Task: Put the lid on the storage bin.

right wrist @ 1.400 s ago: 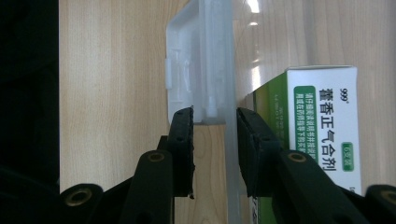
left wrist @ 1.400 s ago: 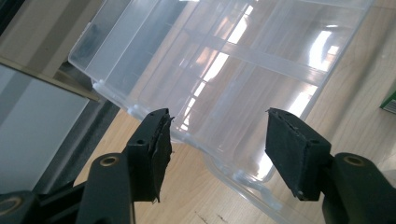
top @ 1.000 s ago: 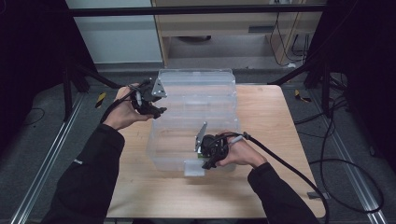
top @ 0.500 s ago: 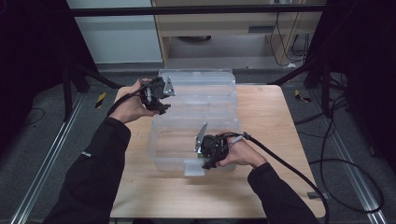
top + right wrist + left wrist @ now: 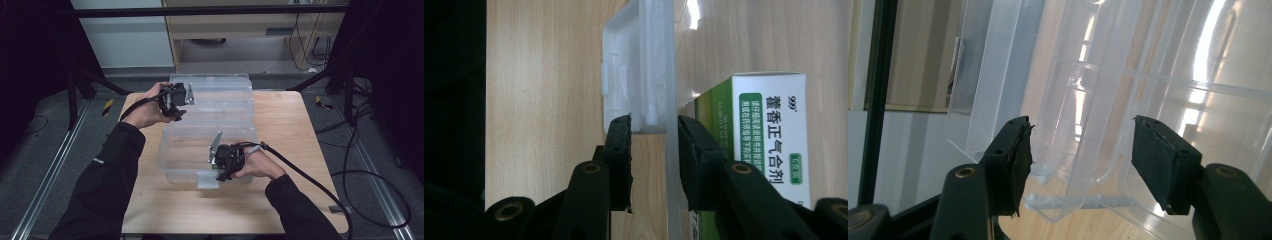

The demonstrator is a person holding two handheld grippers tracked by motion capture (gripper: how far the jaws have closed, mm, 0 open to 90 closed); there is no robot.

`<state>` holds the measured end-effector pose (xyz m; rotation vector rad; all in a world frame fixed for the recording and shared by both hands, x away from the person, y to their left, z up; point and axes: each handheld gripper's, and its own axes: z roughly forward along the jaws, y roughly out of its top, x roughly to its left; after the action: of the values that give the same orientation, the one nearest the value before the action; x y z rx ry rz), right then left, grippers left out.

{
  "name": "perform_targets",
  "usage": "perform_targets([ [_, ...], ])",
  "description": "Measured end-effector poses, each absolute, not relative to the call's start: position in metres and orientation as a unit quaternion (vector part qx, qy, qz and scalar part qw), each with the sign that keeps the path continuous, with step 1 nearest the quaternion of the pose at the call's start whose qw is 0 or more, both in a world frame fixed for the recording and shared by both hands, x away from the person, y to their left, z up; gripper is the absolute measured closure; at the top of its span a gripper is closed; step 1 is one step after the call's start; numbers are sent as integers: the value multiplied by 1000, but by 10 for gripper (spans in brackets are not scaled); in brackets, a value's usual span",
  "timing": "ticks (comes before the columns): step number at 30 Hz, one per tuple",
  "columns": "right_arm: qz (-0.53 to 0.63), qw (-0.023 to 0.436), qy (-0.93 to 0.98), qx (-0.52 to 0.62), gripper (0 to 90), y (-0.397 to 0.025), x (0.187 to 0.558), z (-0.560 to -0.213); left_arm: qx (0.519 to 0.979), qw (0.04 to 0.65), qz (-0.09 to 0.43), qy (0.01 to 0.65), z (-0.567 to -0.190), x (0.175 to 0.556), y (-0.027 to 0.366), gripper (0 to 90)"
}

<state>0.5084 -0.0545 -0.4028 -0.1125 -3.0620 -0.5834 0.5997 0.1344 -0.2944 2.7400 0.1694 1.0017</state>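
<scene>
We see the clear bin [image 5: 210, 125] mid-table [image 5: 280, 200], long axis running away from us. Our right gripper [image 5: 223, 175] pinches its near wall by the latch [image 5: 624, 85]; left gripper [image 5: 175, 102] gapes at the far lid [image 5: 1013, 60].

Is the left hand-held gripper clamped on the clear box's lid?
No, the left hand-held gripper is open, its jaws standing apart around the edge of the clear lid.
</scene>
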Motion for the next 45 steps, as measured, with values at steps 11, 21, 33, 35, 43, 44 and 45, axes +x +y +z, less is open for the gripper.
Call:
perform_targets([
  [11,-189,10,-981,-34,684,-54,509,-403,932,85,350,33,-302,605,122,420],
  [21,-189,10,-981,-34,684,-55,508,-403,933,70,354,18,-314,614,115,457],
  [33,-188,7,-981,-35,685,-54,507,-403,932,56,359,2,-322,617,108,573],
  [35,-189,6,-981,-34,685,-54,507,-403,931,58,360,1,-323,618,107,585],
  [43,-189,6,-981,-35,685,-54,507,-403,935,50,351,-1,-325,617,104,667],
  [44,-188,6,-981,-36,684,-54,507,-403,936,50,350,-1,-325,617,104,677],
  [45,-189,6,-981,-35,685,-54,507,-403,936,49,349,-2,-325,617,104,686],
])
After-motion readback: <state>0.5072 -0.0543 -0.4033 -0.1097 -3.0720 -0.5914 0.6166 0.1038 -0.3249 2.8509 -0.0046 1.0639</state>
